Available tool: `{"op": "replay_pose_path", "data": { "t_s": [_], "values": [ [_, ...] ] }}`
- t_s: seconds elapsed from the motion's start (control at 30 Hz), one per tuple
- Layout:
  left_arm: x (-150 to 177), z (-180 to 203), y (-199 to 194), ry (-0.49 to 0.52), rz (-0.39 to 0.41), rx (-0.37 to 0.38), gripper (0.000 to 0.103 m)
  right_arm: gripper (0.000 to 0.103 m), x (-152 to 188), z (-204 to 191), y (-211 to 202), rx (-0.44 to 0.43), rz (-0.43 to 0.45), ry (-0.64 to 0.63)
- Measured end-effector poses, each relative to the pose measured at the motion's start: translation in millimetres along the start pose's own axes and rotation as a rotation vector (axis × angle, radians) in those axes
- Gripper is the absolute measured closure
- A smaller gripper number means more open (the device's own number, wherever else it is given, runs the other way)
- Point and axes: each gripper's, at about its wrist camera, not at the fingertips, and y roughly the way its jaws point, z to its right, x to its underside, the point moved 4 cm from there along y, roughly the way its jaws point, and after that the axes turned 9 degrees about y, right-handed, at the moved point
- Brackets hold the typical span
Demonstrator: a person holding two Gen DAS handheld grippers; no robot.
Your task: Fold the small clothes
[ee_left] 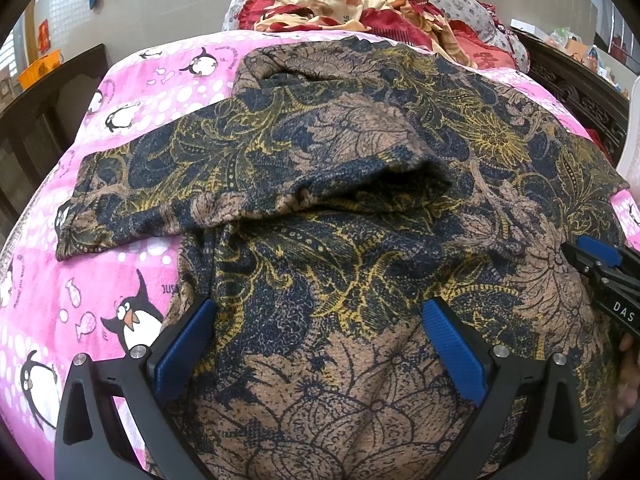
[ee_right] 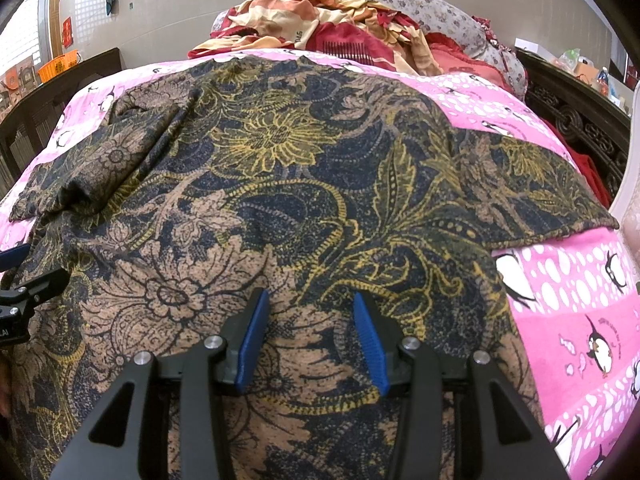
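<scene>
Soft, even indoor light is filling both views, casting only faint shadows in the folds of the patterned garment (ee_left: 360, 184); daylight is glaring through the window (ee_right: 24, 36) at upper left; fisheye bending is curving the edges, with dark corners closing in; the centre is staying sharp.

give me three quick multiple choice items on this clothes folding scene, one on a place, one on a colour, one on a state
1. Where does the floral garment lie?
A. on the pink penguin blanket
B. on a bare floor
C. in a basket

2. What colour are the gripper pads?
A. red
B. blue
C. white

3. How do the jaws of the left gripper stand?
A. shut on a sleeve
B. wide apart over the cloth
C. closed on nothing

Answers: 1 A, pink penguin print shows around the garment's edges; 2 B, both wrist views show blue pads; 3 B, cloth shows in the wide gap.
</scene>
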Motion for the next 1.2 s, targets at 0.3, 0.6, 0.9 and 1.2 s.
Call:
{"op": "replay_pose_path", "data": {
  "t_s": [0.3, 0.6, 0.9, 1.2],
  "values": [
    [2, -15, -11, -0.060, 0.035, 0.111, 0.022, 0.057, 0, 0, 0, 0.001, 0.000, -0.001],
    [29, -93, -38, -0.311, 0.073, 0.248, 0.025, 0.057, 0, 0, 0, 0.000, 0.001, 0.000],
    [19, -187, -13, -0.670, 0.151, 0.342, 0.024, 0.056, 0, 2, 0, 0.001, 0.001, -0.001],
    [-8, -205, 8, -0.715, 0.201, 0.290, 0.024, 0.056, 0, 2, 0, 0.000, 0.001, 0.000]
  ]
}}
